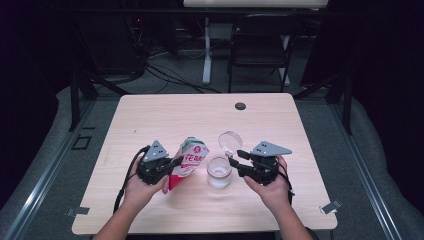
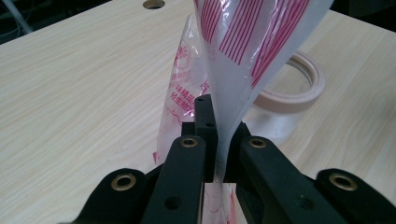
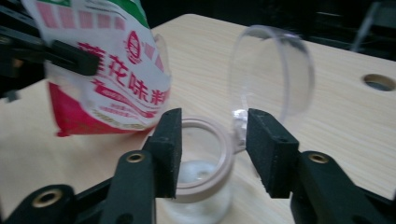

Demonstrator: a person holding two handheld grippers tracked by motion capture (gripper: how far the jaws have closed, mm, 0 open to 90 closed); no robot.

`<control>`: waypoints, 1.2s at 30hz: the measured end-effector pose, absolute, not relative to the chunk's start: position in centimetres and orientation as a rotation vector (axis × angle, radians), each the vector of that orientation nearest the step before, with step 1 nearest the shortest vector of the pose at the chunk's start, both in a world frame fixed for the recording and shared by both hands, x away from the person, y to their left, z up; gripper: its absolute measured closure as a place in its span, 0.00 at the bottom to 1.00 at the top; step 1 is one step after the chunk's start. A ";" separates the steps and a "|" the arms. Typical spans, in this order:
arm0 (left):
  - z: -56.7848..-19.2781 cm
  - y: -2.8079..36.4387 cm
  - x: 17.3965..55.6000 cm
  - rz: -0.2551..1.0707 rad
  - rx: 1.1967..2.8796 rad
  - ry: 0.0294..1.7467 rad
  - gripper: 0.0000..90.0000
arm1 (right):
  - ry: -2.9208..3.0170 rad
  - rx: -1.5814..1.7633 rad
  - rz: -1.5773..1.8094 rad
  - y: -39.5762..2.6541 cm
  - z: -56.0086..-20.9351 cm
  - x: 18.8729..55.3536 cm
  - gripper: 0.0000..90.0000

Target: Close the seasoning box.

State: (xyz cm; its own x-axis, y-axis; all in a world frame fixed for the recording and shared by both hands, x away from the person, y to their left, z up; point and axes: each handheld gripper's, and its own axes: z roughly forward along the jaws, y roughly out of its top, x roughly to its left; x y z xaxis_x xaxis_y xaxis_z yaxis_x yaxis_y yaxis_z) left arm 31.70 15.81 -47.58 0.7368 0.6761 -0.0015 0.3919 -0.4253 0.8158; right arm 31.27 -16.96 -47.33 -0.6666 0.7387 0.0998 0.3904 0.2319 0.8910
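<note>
My left claw (image 1: 176,162) is clamped on a red-and-white plastic pouch (image 1: 188,161) printed with red Chinese characters; its long axis tilts, top toward the glass jar (image 1: 219,171) just beside it on the tabletop (image 1: 165,110). My right claw (image 1: 235,159) stands partly open around the jar's rim and hinge, its clear lid (image 1: 229,140) flipped up.

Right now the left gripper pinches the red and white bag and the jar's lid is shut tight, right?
Not quite. The left gripper does pinch the bag, but the jar is open: in the right gripper view its clear lid stands flipped up.
</note>
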 end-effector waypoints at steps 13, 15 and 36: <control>-50.3 17.6 30.6 0.355 2.087 0.872 1.00 | 2.291 0.856 1.452 -14.1 -44.7 30.9 0.91; -50.4 17.6 30.6 0.343 2.079 0.877 1.00 | 2.314 0.831 1.452 -13.4 -44.5 31.1 0.91; -51.4 16.7 29.6 0.354 2.071 0.824 1.00 | 2.503 0.784 1.436 -8.5 -48.5 31.7 0.79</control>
State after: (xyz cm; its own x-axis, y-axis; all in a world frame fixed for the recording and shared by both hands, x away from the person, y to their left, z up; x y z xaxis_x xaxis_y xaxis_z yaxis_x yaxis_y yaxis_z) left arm 29.63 16.72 -51.39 0.7421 0.6686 -0.0477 0.4260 -0.4156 0.8036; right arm 31.67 -8.50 -48.48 -0.8519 0.5087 0.1241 0.3639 0.4047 0.8389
